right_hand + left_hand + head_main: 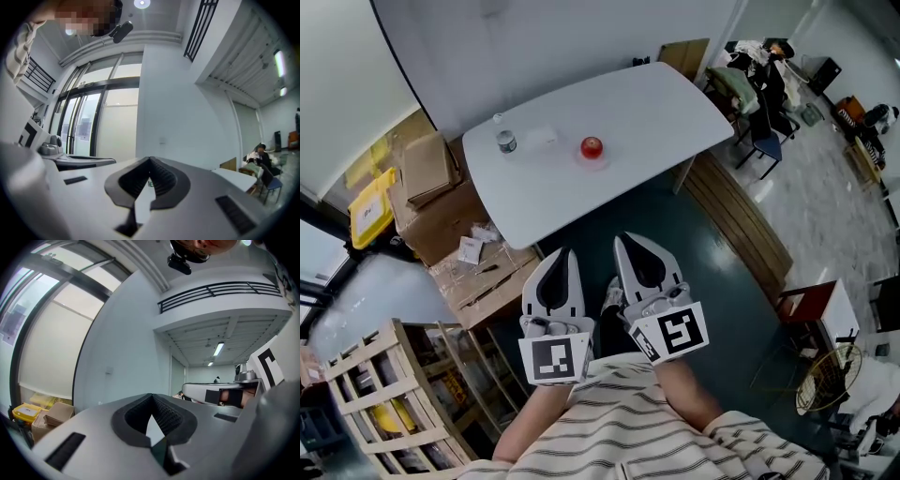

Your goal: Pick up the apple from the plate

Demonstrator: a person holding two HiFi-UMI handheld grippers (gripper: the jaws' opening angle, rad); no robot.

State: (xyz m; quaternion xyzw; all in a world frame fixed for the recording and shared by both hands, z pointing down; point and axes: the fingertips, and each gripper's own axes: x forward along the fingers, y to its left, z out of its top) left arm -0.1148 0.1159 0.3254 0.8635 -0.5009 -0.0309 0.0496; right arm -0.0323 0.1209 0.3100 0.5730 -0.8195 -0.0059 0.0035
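- The apple (592, 147), red, sat on a pale plate (592, 160) near the middle of the white table (666, 108). It was untouched and well apart from both grippers.
- 1 small bottle (506, 141) stood upright on the same table, to the left of the plate in the head view.
- The left gripper (568, 257) was held level in front of the person's striped shirt (609, 427), short of the table's near edge. In the left gripper view its jaws (151, 397) met at the tips, with nothing between them.
- The right gripper (622, 246) lay just beside the left one and pointed the same way. In the right gripper view its jaws (150, 161) were likewise together and empty.
- Cardboard boxes (431, 202) and a yellow bin (371, 208) stood on the floor left of the table.
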